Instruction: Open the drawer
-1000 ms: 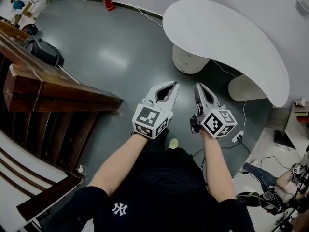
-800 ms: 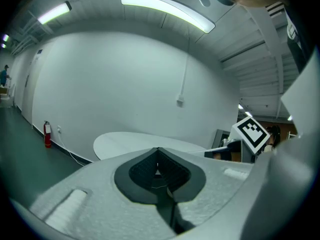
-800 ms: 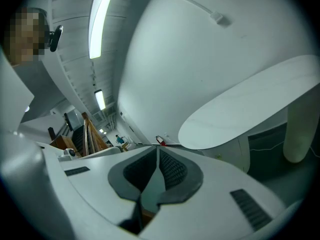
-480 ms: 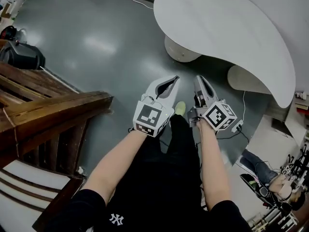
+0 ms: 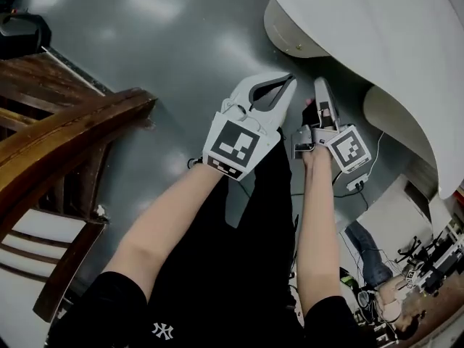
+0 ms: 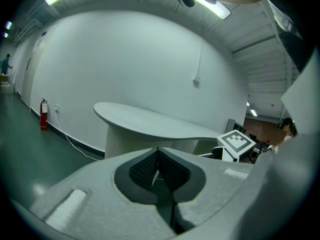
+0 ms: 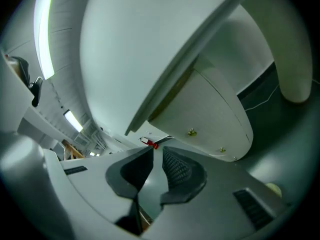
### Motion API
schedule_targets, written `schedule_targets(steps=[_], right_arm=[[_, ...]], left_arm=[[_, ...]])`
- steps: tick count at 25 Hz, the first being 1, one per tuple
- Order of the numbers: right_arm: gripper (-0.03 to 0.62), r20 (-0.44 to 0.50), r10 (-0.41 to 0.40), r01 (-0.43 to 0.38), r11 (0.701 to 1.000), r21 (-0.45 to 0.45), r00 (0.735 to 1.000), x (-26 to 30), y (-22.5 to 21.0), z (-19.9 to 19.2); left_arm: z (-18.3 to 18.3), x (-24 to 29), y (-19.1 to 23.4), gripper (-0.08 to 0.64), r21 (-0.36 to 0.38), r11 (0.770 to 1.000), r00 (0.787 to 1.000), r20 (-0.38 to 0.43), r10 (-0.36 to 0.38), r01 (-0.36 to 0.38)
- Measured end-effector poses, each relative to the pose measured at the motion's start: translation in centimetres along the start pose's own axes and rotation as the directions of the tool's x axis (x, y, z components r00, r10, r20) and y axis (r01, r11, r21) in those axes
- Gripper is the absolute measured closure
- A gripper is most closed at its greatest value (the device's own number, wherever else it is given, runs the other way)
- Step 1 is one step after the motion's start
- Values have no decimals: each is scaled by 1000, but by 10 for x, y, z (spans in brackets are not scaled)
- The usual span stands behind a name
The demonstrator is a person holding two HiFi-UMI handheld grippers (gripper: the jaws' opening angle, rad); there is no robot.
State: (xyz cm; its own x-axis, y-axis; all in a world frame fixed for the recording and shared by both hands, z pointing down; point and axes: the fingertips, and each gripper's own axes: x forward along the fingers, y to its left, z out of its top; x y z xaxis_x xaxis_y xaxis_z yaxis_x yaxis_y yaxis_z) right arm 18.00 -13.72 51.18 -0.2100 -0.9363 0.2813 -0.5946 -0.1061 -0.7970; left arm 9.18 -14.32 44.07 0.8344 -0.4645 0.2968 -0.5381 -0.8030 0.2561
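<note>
A rounded white drawer unit (image 5: 290,31) stands under the curved white desk top (image 5: 391,42). It carries small brass knobs (image 7: 191,132), seen close in the right gripper view. My left gripper (image 5: 288,82) hangs over the grey floor just short of the unit, shut, with its pads meeting on nothing (image 6: 157,151). My right gripper (image 5: 321,87) is beside it, rolled onto its side and aimed at the unit's front (image 7: 215,109). Its jaws have just been opening and stand open with a narrow, empty gap (image 7: 157,153). Neither gripper touches the unit.
A dark wooden stair rail (image 5: 72,136) fills the left. A black bag (image 5: 22,31) lies at far left. A power strip with cables (image 5: 355,185) sits on the floor right of my right arm. A red fire extinguisher (image 6: 44,115) stands by the far wall.
Both grippers have come down and nearer to the drawer unit under the desk. The right gripper has rolled onto its side, and its jaws have parted a little.
</note>
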Motion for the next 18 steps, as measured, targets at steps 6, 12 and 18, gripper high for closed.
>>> schedule_targets(steps=[6,12,18], right_arm=[[506,52,-34,26,989,145,998,39,-63,-2],[480,113,-57,20,951,309,992,81,-107,-1],[460,150,1,-56,930,362,989,96,-116,3]], left_arm=[[-38,42,26,551,-14,1000,1000,20,11,-11],[-64,72,54,551,-38,999,999,18,27,-26],[-77,81,57,551,-45,999,999,17,30,-29]])
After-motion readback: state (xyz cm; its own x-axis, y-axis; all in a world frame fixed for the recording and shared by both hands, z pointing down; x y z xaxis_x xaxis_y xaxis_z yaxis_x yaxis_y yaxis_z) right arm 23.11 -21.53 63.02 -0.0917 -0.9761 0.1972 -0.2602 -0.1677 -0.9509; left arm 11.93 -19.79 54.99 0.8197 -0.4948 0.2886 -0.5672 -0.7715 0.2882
